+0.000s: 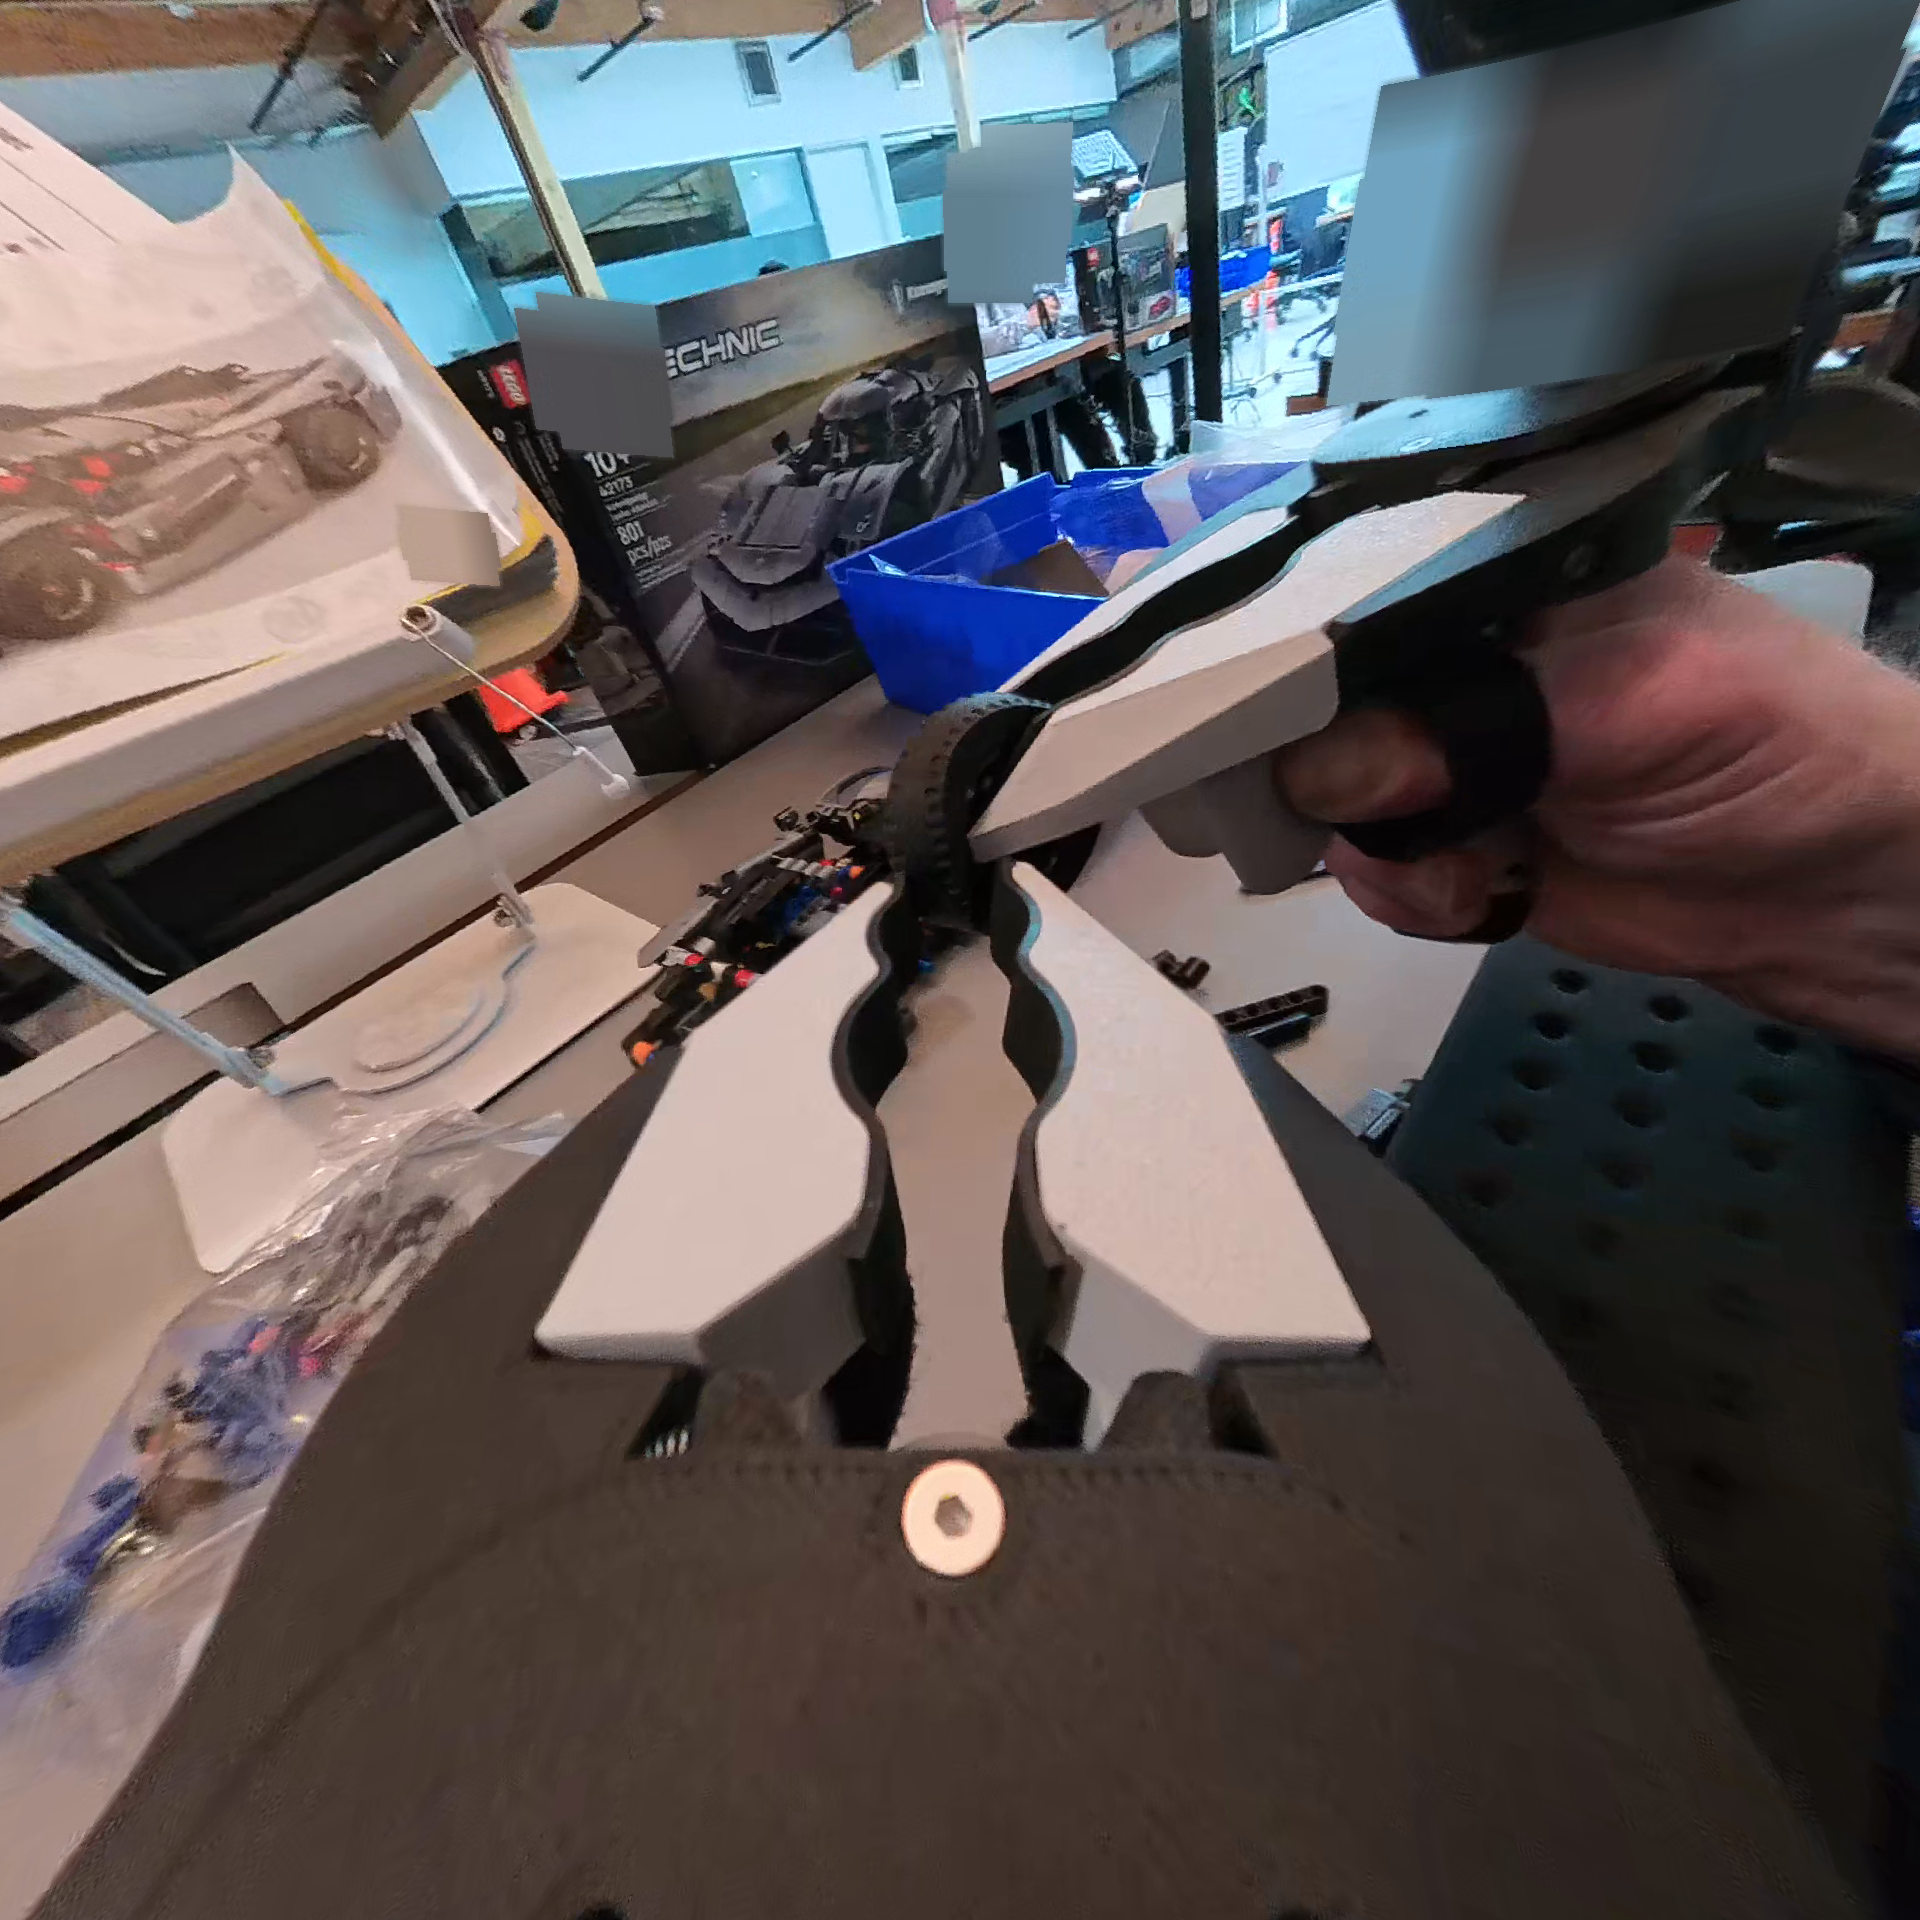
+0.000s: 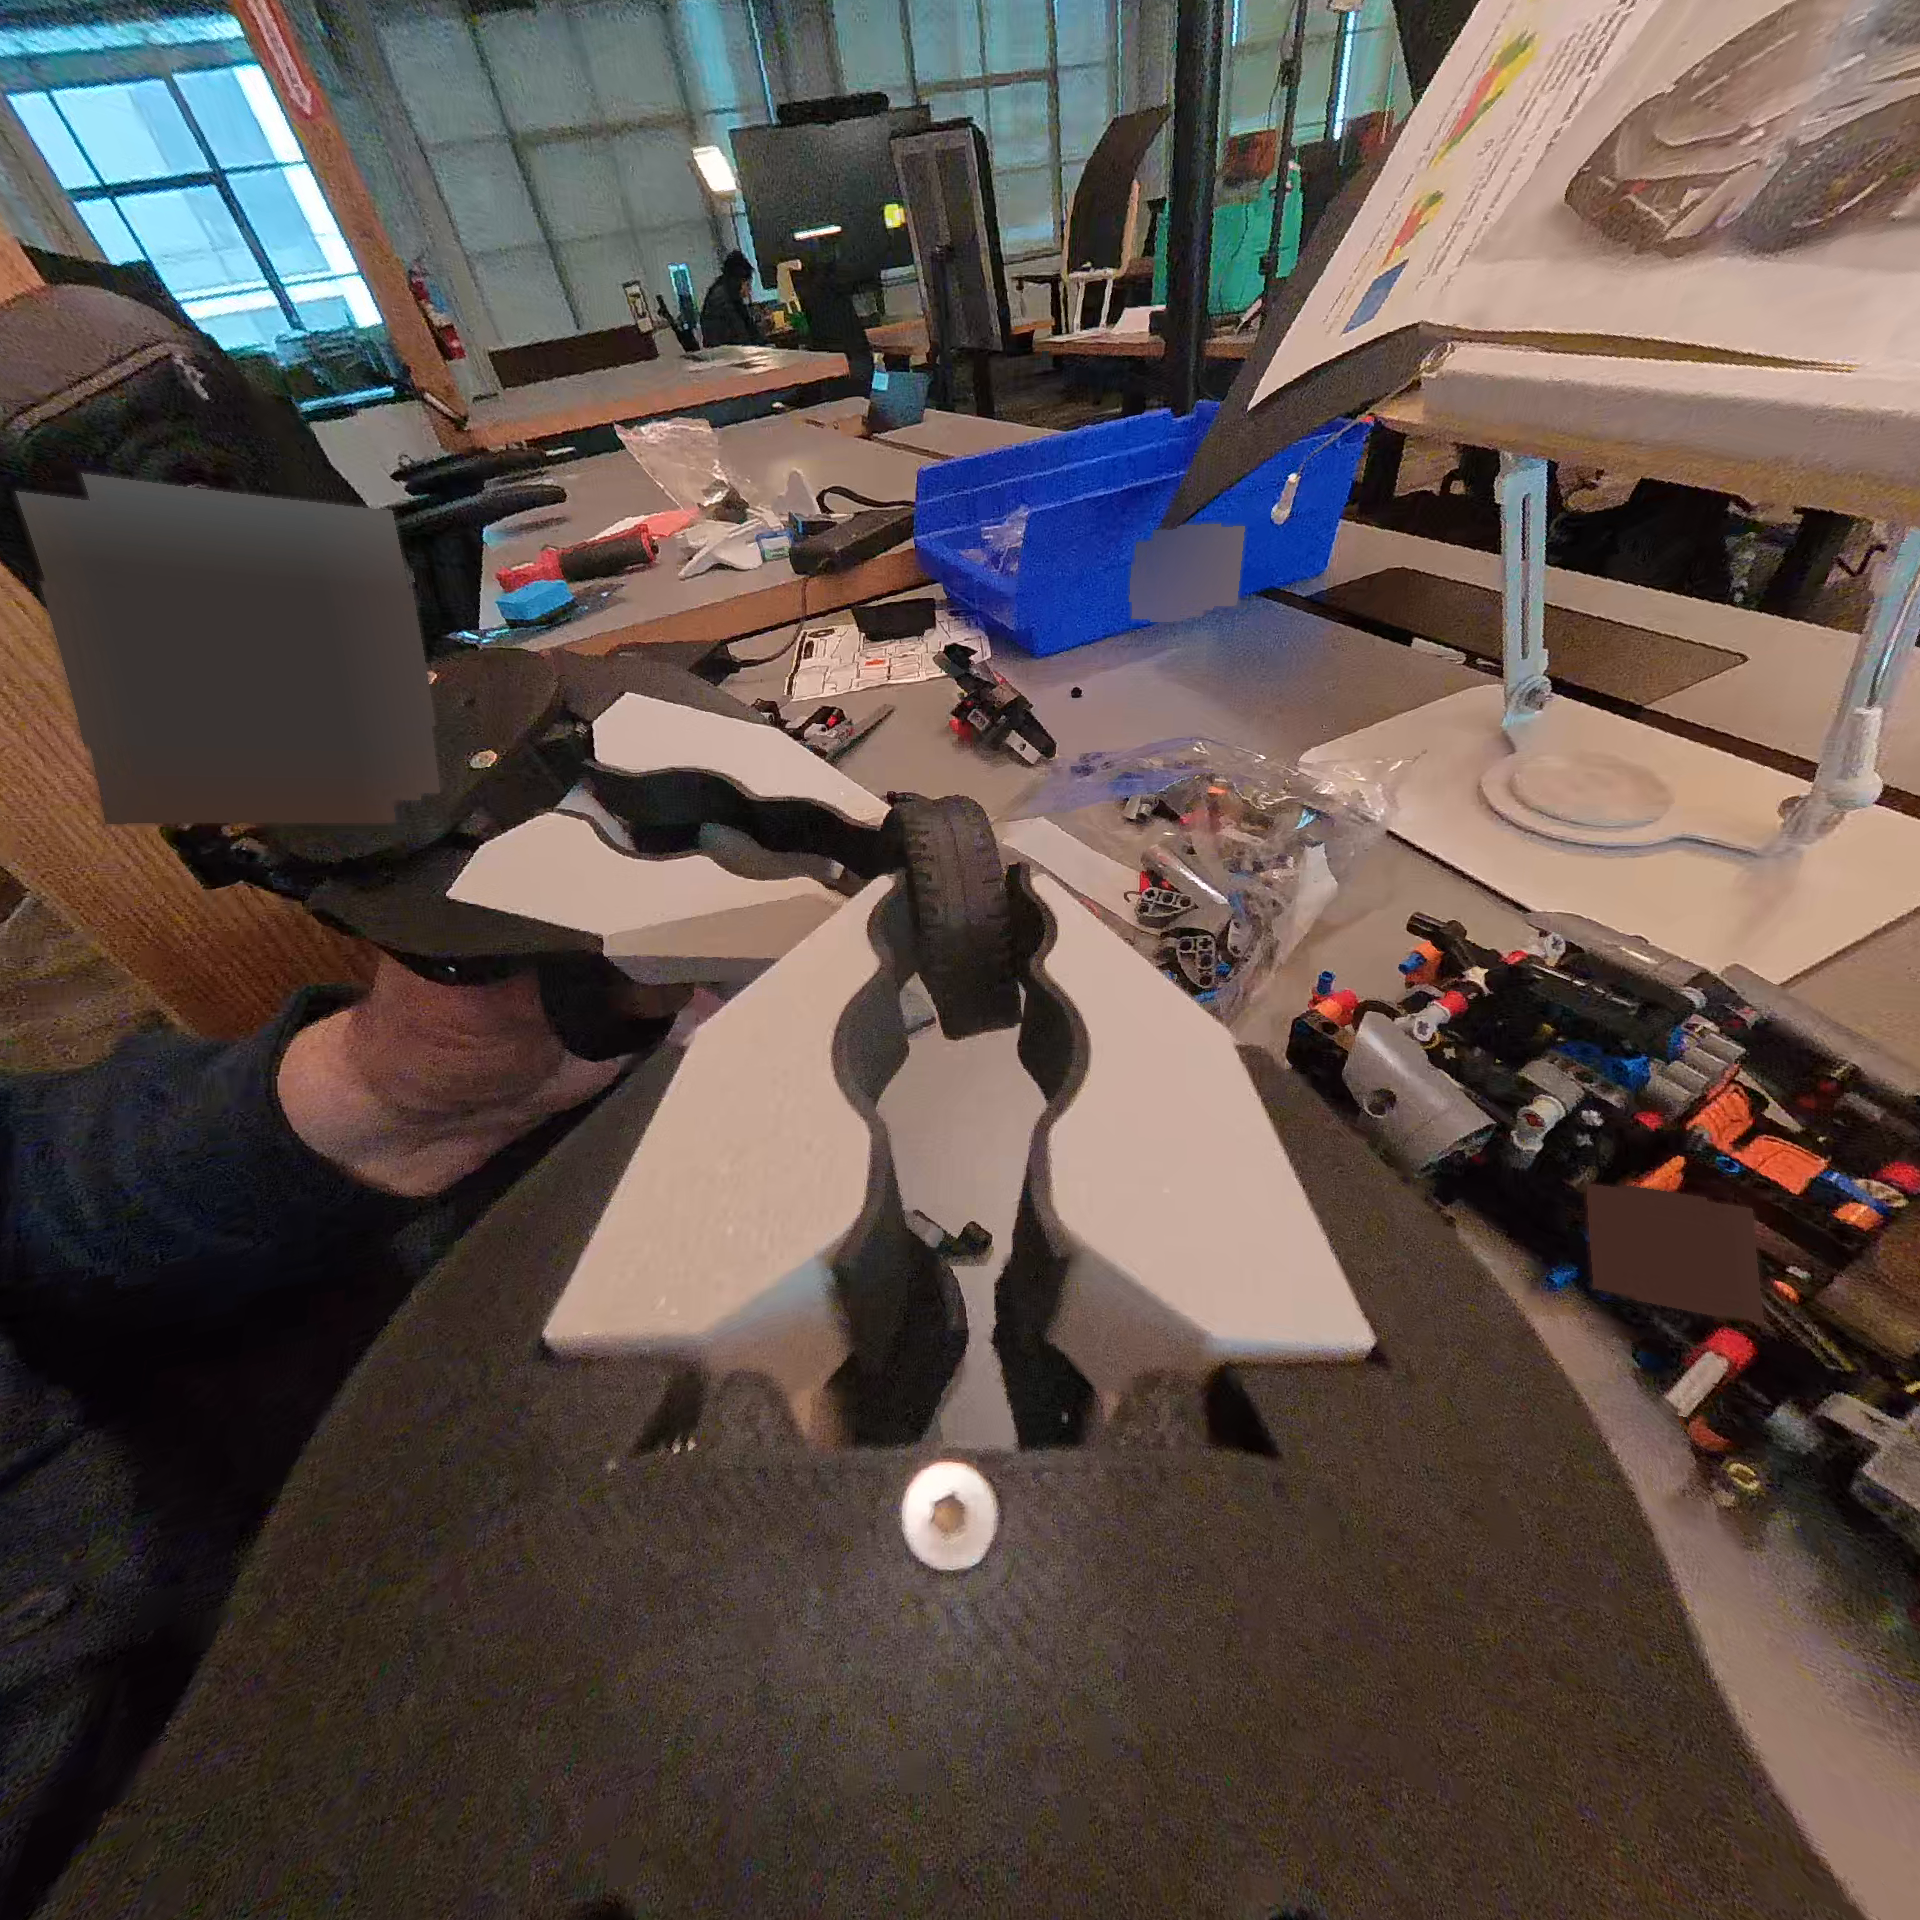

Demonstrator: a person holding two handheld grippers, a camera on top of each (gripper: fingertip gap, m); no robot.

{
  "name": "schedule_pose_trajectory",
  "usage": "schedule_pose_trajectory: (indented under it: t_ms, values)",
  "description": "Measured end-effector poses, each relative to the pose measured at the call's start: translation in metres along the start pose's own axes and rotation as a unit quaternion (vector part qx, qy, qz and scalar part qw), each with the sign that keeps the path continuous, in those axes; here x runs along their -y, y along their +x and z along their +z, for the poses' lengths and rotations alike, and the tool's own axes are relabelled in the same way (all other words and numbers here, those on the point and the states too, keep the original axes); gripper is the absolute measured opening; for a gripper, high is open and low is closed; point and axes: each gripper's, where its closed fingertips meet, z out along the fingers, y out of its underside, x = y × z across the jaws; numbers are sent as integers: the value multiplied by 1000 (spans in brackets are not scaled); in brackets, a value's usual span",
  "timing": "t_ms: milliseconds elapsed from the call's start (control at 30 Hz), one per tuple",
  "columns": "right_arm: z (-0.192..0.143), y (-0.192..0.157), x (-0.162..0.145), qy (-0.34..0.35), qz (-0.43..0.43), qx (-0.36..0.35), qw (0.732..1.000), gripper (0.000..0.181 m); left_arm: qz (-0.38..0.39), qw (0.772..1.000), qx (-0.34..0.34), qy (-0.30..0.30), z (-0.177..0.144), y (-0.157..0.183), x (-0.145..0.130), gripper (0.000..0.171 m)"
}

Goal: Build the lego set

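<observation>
A black rubber tyre [image 1: 930, 800] is held up above the table between both grippers. My left gripper [image 1: 951, 888] is shut on its lower part. My right gripper [image 1: 987, 790], held by a hand, comes in from the right and grips the tyre's other side. In the right wrist view the tyre [image 2: 956, 914] sits between the right gripper's [image 2: 956, 894] fingertips, and the left gripper [image 2: 883, 826] meets it from the left. The partly built Lego car chassis [image 2: 1610, 1070] lies on the table to the right; it also shows behind the tyre in the left wrist view [image 1: 748, 935].
A clear bag of loose parts [image 2: 1216, 862] lies by the chassis. An instruction booklet [image 1: 208, 468] rests on a white stand. A blue bin [image 2: 1081, 520], the set's box [image 1: 810, 499], a small sub-assembly [image 2: 992, 717] and loose black pieces [image 1: 1273, 1013] are on the table. Only a small space, under 4 cm, lies between the two pairs of fingers.
</observation>
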Motion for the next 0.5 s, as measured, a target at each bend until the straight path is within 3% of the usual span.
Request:
schedule_pose_trajectory:
  t_ms: [300,500]
  values:
    - [8,5,-1,6,-31,-62,998,17,40,998,45,-20,-1,-10,-4,11]
    - [-3,-1,-6,-28,-48,-2,998,19,-46,998,-47,-7,1,4,-8,12]
